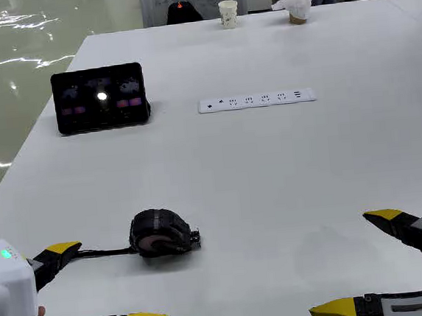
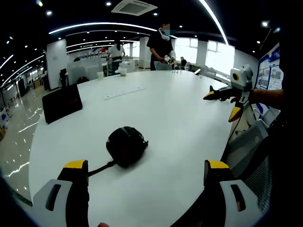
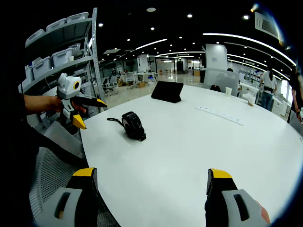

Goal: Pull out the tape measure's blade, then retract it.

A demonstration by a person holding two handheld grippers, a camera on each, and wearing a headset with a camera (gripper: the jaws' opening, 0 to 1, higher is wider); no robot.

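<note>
Head view has the left tool (image 1: pixel 118 284) and right tool (image 1: pixel 338 264) both spread wide and empty at the near edge of the bench (image 1: pixel 286 166). Just ahead of the left tool lies the tape measure (image 1: pixel 161 232), seemingly fully wound in, its strap (image 1: pixel 104 251) trailing toward that tool's jaw. Nothing is grasped yet, so this looks like the opening approach. Next, one tool likely needs to clamp the case while the other draws the blade out by its tip.

Table (image 1: pixel 272 182) bears tape measure (image 1: pixel 161 232), tablet (image 1: pixel 100 97), power strip (image 1: pixel 256 100), paper cup (image 1: pixel 228 13).
</note>
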